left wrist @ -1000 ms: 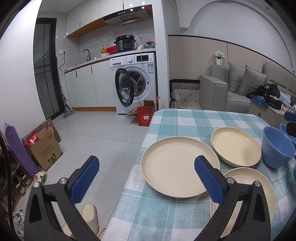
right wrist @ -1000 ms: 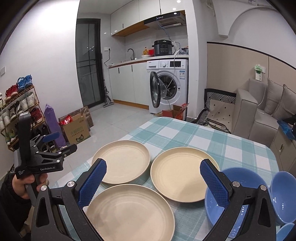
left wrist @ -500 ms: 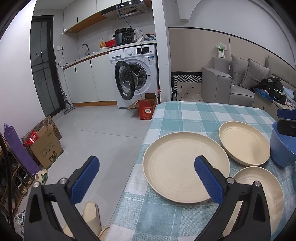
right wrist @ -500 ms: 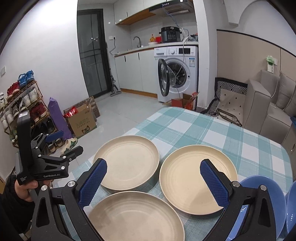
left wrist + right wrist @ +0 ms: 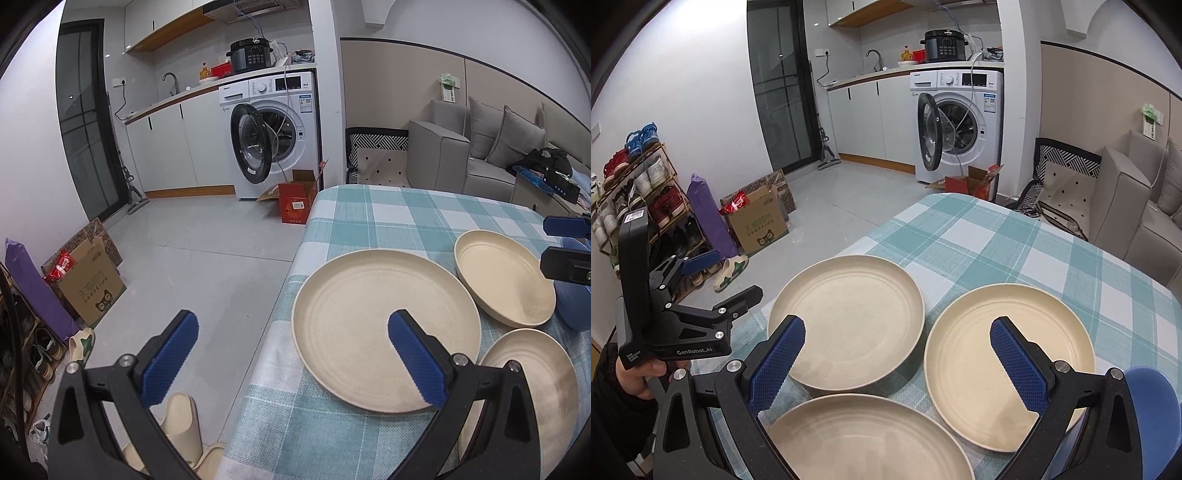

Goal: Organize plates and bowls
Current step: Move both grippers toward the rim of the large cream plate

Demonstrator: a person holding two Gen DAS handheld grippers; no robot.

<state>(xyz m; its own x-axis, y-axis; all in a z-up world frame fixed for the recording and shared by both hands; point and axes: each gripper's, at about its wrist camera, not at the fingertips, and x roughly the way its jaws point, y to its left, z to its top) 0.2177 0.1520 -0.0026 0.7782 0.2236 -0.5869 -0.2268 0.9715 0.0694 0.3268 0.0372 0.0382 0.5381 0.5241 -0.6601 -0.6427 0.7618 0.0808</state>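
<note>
Three cream plates lie on the checked tablecloth. The big plate sits by the table's left edge. A deeper plate is to its right, and a third plate lies nearest the front. A blue bowl stands at the far right. My left gripper is open, straddling the table's left edge, holding nothing. My right gripper hangs open and empty above the plates.
The table's left edge drops to a tiled floor with slippers, a cardboard box and a shoe rack. A washing machine with its door open and a red box stand beyond. A grey sofa lies far right.
Both grippers have moved forward and lower toward the plates, which now look larger. In the right wrist view the blue bowls have slid mostly out at the right edge. Both stay open.
</note>
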